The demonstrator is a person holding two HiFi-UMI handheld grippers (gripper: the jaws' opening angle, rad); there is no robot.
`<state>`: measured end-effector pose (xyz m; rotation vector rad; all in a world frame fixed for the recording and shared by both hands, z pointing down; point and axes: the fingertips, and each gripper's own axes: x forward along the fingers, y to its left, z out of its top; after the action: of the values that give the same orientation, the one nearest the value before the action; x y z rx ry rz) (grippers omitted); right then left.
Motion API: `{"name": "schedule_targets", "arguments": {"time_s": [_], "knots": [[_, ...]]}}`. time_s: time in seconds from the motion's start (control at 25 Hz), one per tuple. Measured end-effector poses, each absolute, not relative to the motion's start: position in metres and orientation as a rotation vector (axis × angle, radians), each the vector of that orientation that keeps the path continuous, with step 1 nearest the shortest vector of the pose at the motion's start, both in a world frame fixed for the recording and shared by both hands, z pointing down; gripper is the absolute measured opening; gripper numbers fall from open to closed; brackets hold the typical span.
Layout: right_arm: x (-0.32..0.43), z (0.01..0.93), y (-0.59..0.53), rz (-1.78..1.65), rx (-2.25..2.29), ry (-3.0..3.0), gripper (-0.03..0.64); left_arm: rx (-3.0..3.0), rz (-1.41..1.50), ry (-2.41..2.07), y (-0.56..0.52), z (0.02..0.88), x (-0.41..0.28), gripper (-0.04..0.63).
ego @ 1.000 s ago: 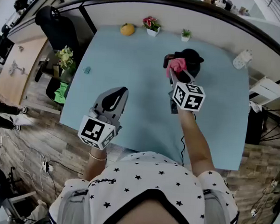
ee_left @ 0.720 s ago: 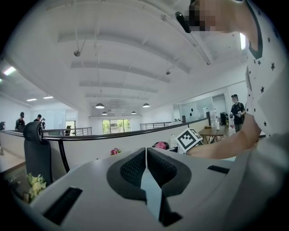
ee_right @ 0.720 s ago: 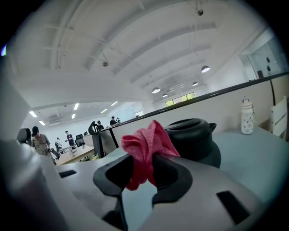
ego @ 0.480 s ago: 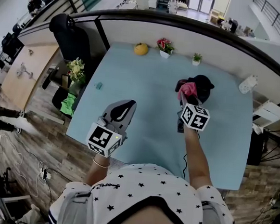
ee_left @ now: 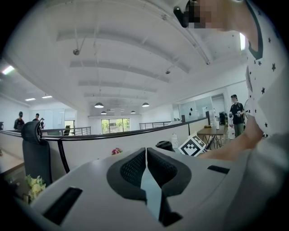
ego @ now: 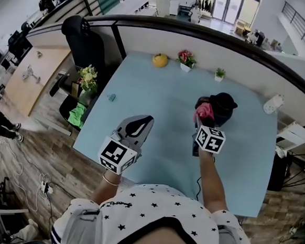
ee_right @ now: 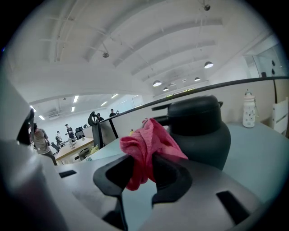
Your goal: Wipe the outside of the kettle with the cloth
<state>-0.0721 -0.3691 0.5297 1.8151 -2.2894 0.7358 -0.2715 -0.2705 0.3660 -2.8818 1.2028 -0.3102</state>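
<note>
The kettle (ego: 220, 107) is recorded upright on the pale blue tabletop (ego: 159, 109). It is black, with a squat rounded body that widens toward the base and a domed lid with a flat knob. In the right gripper view a dark bar juts sideways at lid height. Whether this is a handle or a spout cannot be determined.

The cloth (ego: 201, 111) is pink and crumpled. It is held at the near left side of the kettle, level with the upper body. Contact between cloth and kettle cannot be confirmed.

The right tongs (ee_right: 143, 167) are clenched on a bunched fold of the cloth, most of which stands up above the jaws toward the kettle. The left tongs (ee_left: 146, 167) are closed on nothing. They are held low and well to the near left of the kettle, clear of it.

The cloth is judged soft, light and limp. It is best held by a gathered fold, as found, with a loose pad left free for wiping. The kettle is judged rigid and smooth-walled. If empty, it may slide or rock under sideways pressure. Bracing at the lid or at the jutting bar is advised.
</note>
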Motion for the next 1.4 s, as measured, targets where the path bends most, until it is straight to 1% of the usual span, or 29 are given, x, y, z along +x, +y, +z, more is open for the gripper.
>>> {"name": "schedule_targets", "arguments": {"time_s": [0.2,1.0,1.2,1.4], "knots": [[-0.072,0.564,-0.368,0.872,1.787,-2.233,0.118,-2.878,-0.323,1.238,-0.274,0.371,-0.278,0.032],[-0.066,0.646,-0.363,1.036,1.693,-2.043,0.118,-2.899,-0.371,1.274,-0.295,0.388,-0.282,0.032],[-0.071,0.649,-0.361,1.017,1.625,-2.086,0.118,-2.903,-0.374,1.270,-0.299,0.389,-0.281,0.032],[-0.071,0.620,-0.346,0.994,1.621,-2.170,0.120,-2.917,-0.367,1.227,-0.302,0.390,-0.272,0.032]]}}
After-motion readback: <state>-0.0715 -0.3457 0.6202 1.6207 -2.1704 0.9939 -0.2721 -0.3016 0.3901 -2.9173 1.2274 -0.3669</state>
